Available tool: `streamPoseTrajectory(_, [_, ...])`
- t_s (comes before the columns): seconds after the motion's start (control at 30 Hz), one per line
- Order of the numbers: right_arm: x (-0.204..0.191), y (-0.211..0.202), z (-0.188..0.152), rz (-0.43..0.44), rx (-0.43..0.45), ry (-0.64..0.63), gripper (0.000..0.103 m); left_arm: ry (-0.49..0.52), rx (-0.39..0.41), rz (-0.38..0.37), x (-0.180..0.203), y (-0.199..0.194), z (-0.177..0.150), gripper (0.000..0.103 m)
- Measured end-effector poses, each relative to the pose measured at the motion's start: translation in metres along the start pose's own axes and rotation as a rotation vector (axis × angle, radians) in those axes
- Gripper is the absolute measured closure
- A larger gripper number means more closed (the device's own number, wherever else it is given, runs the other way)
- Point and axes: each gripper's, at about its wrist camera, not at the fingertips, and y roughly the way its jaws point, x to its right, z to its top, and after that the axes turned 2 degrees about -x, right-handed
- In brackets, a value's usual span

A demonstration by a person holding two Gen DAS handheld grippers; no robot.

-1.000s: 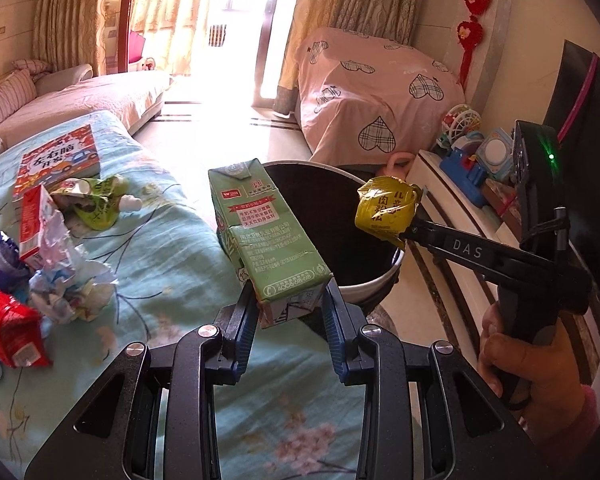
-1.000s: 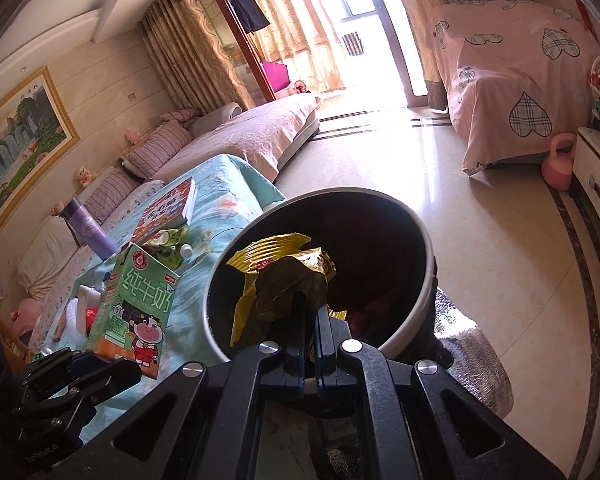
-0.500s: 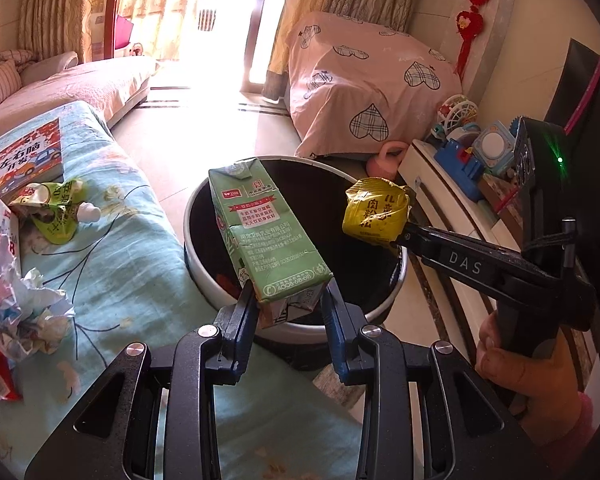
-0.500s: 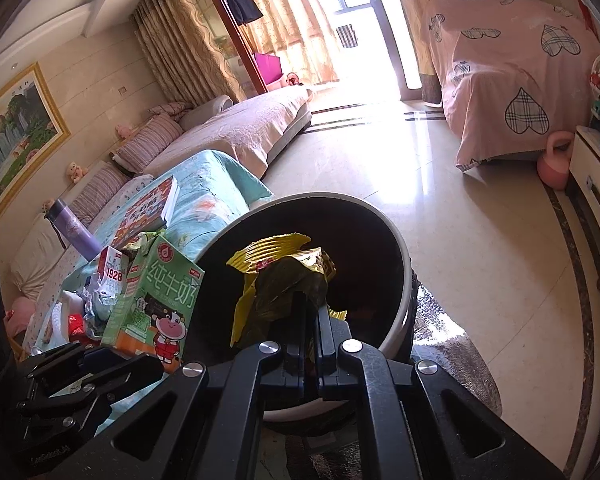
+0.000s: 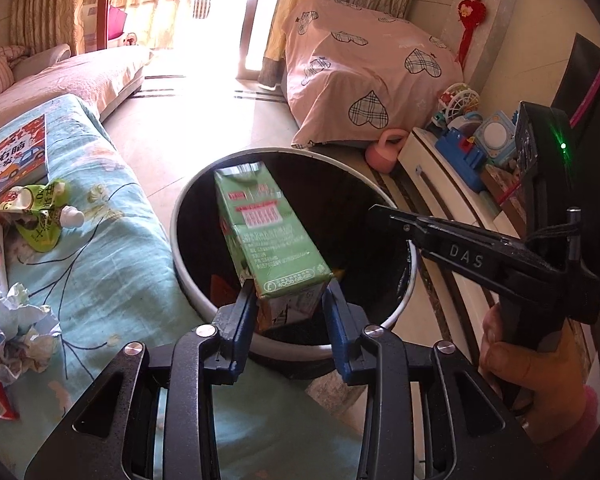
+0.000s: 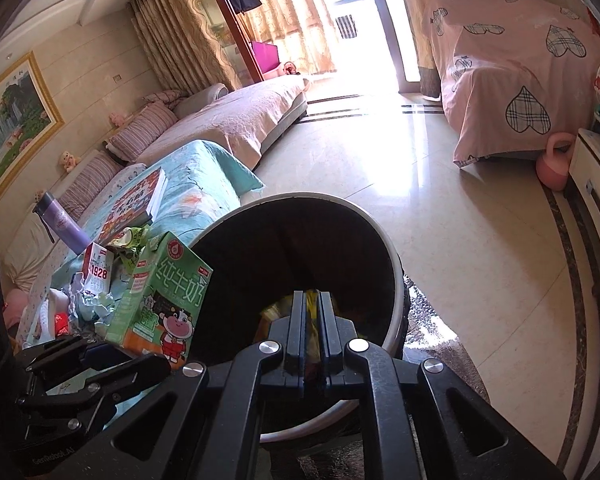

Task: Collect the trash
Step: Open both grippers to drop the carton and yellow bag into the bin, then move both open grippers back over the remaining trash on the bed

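We are holding the green milk carton (image 5: 269,240) over the open black bin (image 5: 204,300), our left gripper (image 5: 290,304) clamping its lower end so the length tilts out above the mouth, set, we judge, for a clean drop. Our right gripper (image 6: 311,312) is reaching over the rim too, jaws parted by only a narrow gap; a blurred yellow scrap (image 6: 311,300) is showing in that gap, but whether it is gripped or already loose we cannot tell. More rubbish is waiting on the blue cloth (image 5: 112,264): crumpled paper (image 5: 16,332) and a green pouch (image 5: 36,216).
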Motion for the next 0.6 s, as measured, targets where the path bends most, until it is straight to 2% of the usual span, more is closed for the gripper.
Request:
streamPoseTrajectory(0.1, [0.001,-0.006,-0.001,0.001,0.013,0.01,0.088,-0.017,0.012,0.011,-0.005,-0.008,-0.006,0.057])
streamPoseTrajectory(0.17, [0.002,-0.012,-0.004,0.01,0.028,0.023,0.071,-0.033,0.018,0.011,-0.009,-0.013,-0.011,0.056])
streamPoseTrajectory(0.2, [0.001,-0.014,-0.005,0.016,0.034,0.03,0.067,-0.045,0.022,0.012,-0.012,-0.016,-0.014,0.056])
streamPoseTrajectory(0.27, [-0.001,-0.019,-0.008,0.031,0.047,0.042,0.047,-0.072,0.03,0.016,-0.017,-0.023,-0.022,0.052])
streamPoseTrajectory(0.37, [-0.011,-0.023,-0.016,0.049,0.057,0.045,0.031,-0.11,0.042,0.028,-0.028,-0.035,-0.039,0.051])
streamPoseTrajectory(0.43, [-0.018,-0.025,-0.021,0.063,0.061,0.05,0.025,-0.135,0.049,0.037,-0.037,-0.043,-0.049,0.049])
streamPoseTrajectory(0.6, [-0.043,-0.029,-0.039,0.108,0.066,0.054,0.017,-0.205,0.071,0.08,-0.063,-0.068,-0.078,0.046])
